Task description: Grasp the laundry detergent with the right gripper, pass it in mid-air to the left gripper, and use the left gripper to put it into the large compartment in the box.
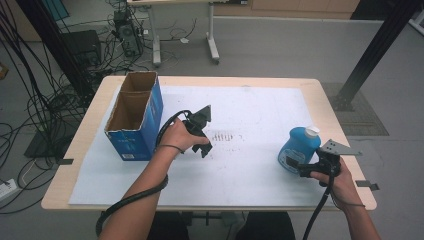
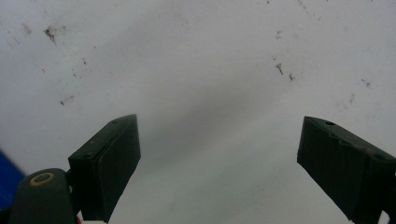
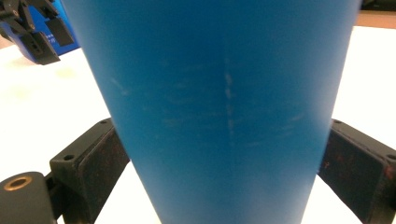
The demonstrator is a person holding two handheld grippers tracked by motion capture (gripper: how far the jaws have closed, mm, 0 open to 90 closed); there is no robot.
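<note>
Though label hidden, bottle [image 3: 224, 112] between gripper [image 3: 219, 163] jaws.

Both forearms are bare, no sleeves. A thin dark band circles the left wrist [image 1: 170, 148] and another the right wrist [image 1: 350, 204]. The left gripper [image 1: 204, 145] is matte black, its grey three-cornered plate [image 1: 202, 115] up at twelve o'clock, a thick ribbed black cable [image 1: 131, 200] trailing away at seven. In the left gripper view, flat black rectangular pads [image 2: 114, 158], small screw holes and a brass-ringed hole [image 2: 41, 178]. The right gripper [image 1: 305, 170] is black too, with a lighter grey plate [image 1: 336, 147], a thinner cable [image 1: 320, 207], and scuffed pads [image 3: 93, 172].
</note>
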